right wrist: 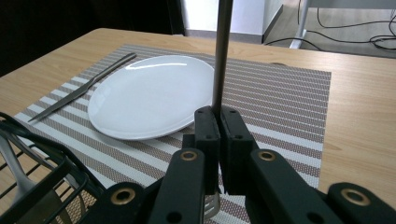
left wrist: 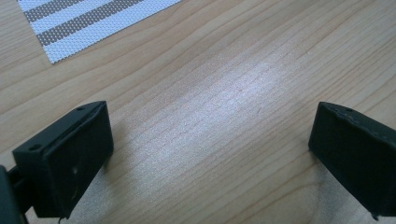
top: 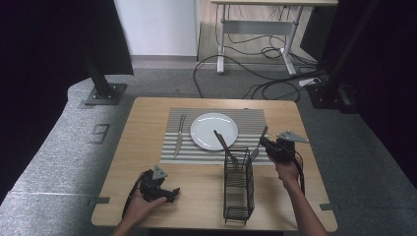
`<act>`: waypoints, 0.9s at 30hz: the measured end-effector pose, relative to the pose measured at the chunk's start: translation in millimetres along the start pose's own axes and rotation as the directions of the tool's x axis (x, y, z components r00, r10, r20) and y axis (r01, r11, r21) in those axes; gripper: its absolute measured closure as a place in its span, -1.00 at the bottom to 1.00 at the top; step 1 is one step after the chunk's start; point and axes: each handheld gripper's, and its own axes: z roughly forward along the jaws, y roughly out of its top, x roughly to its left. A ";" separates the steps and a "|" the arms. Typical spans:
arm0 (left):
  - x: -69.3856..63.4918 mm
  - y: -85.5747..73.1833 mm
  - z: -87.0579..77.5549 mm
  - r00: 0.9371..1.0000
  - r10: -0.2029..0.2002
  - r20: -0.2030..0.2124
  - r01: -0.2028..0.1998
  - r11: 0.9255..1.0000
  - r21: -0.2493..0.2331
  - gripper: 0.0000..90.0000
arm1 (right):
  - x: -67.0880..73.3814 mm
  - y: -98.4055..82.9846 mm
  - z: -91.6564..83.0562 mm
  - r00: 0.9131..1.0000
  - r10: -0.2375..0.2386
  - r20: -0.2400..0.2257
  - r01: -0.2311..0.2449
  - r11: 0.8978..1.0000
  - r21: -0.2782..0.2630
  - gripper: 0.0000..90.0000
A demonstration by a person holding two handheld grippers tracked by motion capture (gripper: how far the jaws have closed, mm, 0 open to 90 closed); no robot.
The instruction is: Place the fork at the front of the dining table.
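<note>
My right claw (right wrist: 218,128) is clamped on a slim metal fork (right wrist: 222,51), handle rising straight ahead of the jaws, tines down beneath them. Just left of it stands a black wire basket (top: 239,184), tall and narrow, with a wooden-handled utensil (top: 223,142) leaning out. Ahead-left lies a round, glossy white plate (right wrist: 149,93) on a woven striped placemat (right wrist: 285,93); a steel knife (right wrist: 81,91) lies past the plate. My left claw (left wrist: 210,140) gapes wide over bare, grained wood tabletop (left wrist: 224,84), nothing between its blocky black jaws.
</note>
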 end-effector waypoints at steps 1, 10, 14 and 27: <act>0.0 0.0 0.0 1.000 0.000 0.000 0.000 1.000 0.000 -1.00 | -0.2 -0.6 0.5 1.000 -0.003 -0.002 0.003 1.000 0.000 0.92; 0.0 0.0 0.0 1.000 0.000 0.000 0.000 1.000 0.000 -1.00 | -3.3 0.8 3.4 1.000 -0.001 -0.007 0.001 1.000 0.004 0.91; 0.0 0.0 0.0 1.000 0.000 0.000 0.000 1.000 0.000 -1.00 | -4.1 1.1 4.4 1.000 -0.001 -0.005 0.001 1.000 0.006 0.91; 0.0 0.0 0.0 1.000 0.000 0.000 0.000 1.000 0.000 -1.00 | -4.8 4.3 10.9 1.000 -0.009 0.004 0.009 1.000 0.018 0.89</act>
